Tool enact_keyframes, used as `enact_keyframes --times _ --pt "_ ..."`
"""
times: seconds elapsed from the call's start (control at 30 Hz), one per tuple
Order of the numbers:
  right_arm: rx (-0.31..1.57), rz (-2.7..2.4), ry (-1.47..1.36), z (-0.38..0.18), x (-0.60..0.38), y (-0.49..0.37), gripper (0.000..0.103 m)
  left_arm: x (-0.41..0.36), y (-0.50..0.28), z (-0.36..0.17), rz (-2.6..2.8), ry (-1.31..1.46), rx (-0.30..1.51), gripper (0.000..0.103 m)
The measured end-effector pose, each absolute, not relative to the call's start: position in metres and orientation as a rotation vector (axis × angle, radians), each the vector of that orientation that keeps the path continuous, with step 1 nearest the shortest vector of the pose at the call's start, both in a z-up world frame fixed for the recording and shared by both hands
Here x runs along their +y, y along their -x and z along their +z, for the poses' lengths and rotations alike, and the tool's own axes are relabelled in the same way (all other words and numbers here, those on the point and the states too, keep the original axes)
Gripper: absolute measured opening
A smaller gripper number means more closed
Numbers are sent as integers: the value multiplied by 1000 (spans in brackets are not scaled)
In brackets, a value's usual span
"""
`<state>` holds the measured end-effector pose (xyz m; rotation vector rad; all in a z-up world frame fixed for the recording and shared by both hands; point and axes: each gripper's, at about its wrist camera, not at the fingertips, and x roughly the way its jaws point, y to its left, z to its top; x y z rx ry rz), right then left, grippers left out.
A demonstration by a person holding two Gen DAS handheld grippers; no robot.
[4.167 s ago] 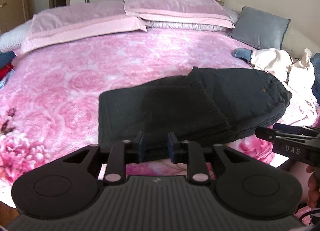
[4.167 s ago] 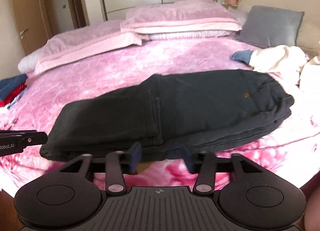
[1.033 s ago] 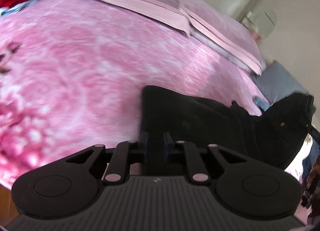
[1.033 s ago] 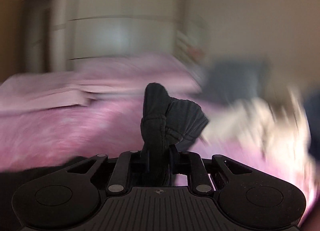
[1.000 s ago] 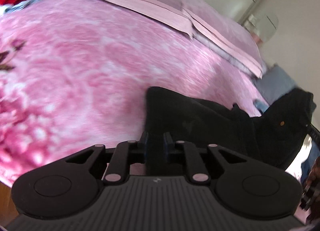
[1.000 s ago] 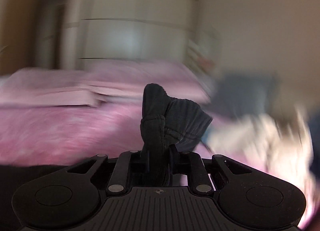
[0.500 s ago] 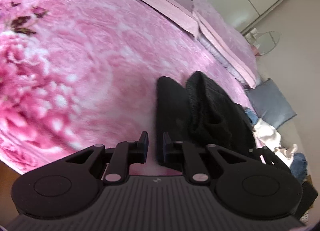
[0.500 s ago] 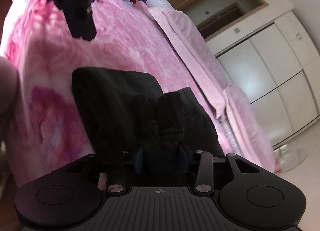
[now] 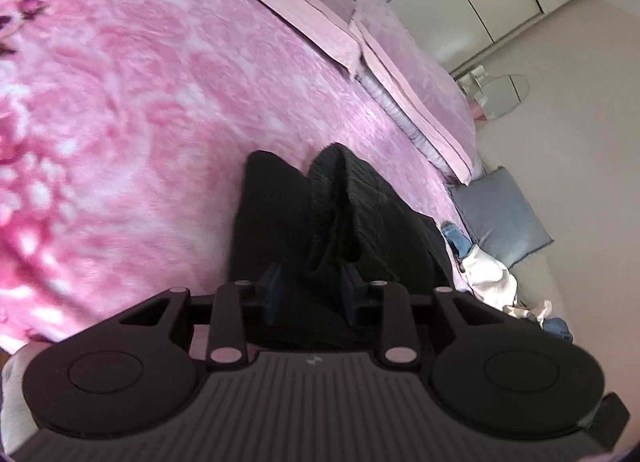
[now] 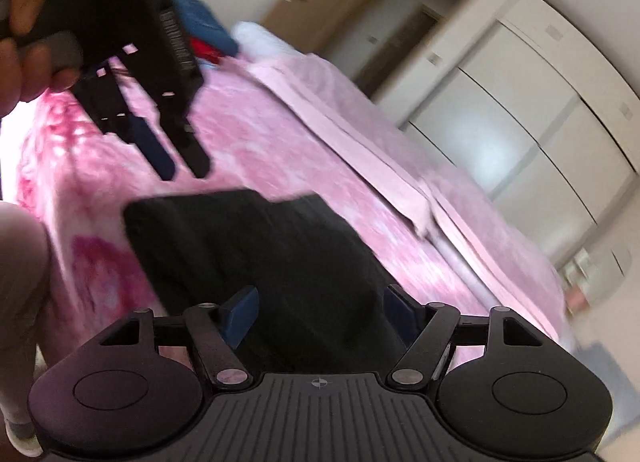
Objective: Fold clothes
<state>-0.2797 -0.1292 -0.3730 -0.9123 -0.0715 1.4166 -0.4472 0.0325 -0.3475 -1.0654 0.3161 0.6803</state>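
Jaws: both pairs now spread and holding nothing, my right gripper (image 10: 320, 316) having let go the trousers (image 9: 320, 230), which lie doubled on the bed (image 9: 140, 102); fold judged laid.

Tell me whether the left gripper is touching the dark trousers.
Apart. In the right wrist view, the left gripper hangs above the dark trousers, pink bedspread visible between them.

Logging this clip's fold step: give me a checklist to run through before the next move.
1. Left tongs open, clear of cloth: ok.
2. Right tongs open: ok.
3. Black trousers lying on the pink bedspread: ok.
4. Fold lying flat: not ok, the ribbed waistband humps up.
5. Edges aligned: cannot tell, blurred.
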Motion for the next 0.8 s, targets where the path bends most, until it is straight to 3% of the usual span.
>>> enact_keyframes --times 0.17,0.2,0.23,0.37,0.57,0.8 --pt "-100 1432 976 -388 -108 293 70 33 470 -354 731 1086 328 26" --pt "-105 1435 989 -391 -104 296 65 34 474 -355 735 1089 325 26" --pt "-111 1438 1001 -394 -100 298 41 35 478 -356 738 1089 321 26" --pt "-99 1465 935 -381 -98 297 31 40 491 -358 749 1088 302 25" --pt "-165 1585 738 -335 -115 313 30 47 501 -363 771 1098 286 25" --pt "-136 1577 883 -363 -104 328 30 45 505 -369 767 1114 305 25"
